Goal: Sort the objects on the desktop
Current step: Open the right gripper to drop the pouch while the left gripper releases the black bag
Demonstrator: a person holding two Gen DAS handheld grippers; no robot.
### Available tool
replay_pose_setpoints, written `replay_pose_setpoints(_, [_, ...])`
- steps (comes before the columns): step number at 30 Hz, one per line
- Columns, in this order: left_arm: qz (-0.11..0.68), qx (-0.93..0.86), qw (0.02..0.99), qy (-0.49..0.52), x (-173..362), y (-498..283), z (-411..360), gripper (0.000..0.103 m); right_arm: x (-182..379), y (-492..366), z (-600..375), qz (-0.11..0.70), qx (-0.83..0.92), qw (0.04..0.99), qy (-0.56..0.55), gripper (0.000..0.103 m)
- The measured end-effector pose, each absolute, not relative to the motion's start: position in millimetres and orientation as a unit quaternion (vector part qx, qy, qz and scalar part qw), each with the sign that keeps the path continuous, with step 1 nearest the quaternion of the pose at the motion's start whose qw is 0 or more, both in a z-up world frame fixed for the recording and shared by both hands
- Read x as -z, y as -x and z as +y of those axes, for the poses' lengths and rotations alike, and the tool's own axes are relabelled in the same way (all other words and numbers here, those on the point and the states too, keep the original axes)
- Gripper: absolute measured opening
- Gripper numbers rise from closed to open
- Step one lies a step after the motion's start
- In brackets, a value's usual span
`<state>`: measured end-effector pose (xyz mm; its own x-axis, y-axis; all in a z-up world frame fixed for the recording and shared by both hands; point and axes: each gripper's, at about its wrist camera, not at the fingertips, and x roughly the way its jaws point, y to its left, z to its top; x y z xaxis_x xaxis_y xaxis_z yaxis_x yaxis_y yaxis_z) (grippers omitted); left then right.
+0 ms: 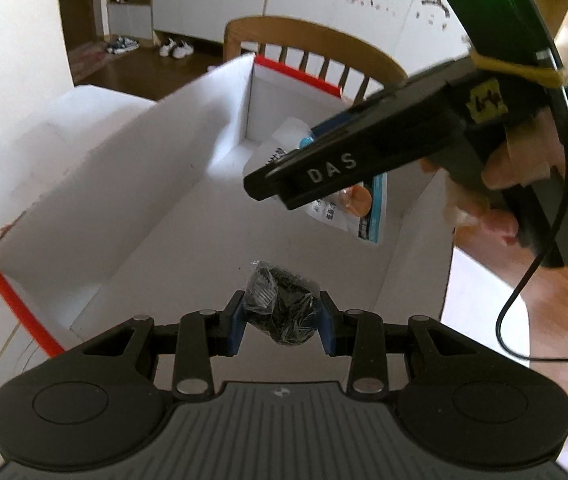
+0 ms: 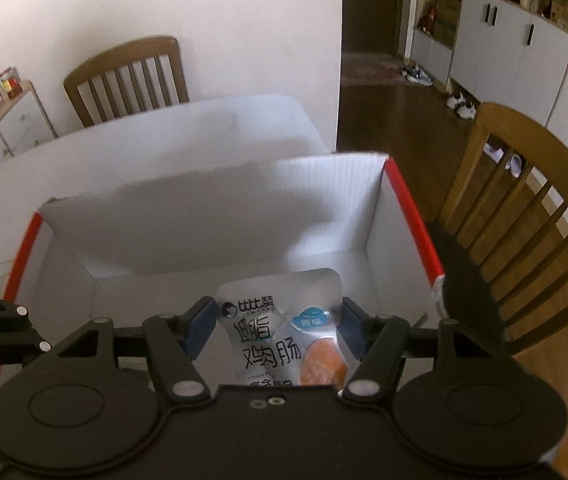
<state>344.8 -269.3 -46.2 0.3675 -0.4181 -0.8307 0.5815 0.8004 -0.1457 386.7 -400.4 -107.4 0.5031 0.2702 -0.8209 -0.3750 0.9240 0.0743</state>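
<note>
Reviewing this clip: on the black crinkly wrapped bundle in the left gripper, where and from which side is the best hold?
Across its middle, from above, as the left gripper does: the black wrapped bundle is a squashy lump, narrow enough to sit between both blue pads, with its top showing above them over the white box.

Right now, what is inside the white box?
The white box shows a bare white floor. Both grippers hold things over it: left a black bundle, right a snack pouch. The pouch hides the floor below it.

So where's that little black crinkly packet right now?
The black packet is pinched in the left gripper, hanging over the open white box, nearer the camera than the snack pouch.
</note>
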Motion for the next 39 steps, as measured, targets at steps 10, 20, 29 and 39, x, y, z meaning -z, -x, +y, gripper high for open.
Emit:
replay_pose_setpoints(10, [0.509, 0.309, 0.797, -0.105, 64, -355, -277, 0.035, 129, -405, -392, 0.515, -0.19, 0.832, 0.074, 0.066])
replay_pose_setpoints(20, [0.534, 0.314, 0.777, -0.112, 68, -359, -278, 0.035, 141, -416, -390, 0.559, -0.18, 0.806, 0.073, 0.066])
replay_pose_setpoints(29, [0.556, 0.315, 0.757, -0.133, 72, -357, -284, 0.035, 143, -425, -392, 0.574, -0.175, 0.797, 0.069, 0.066])
replay_pose_setpoints(39, [0.55, 0.308, 0.762, -0.147, 71, -347, -282, 0.048, 145, -427, -394, 0.577, -0.176, 0.794, 0.069, 0.068])
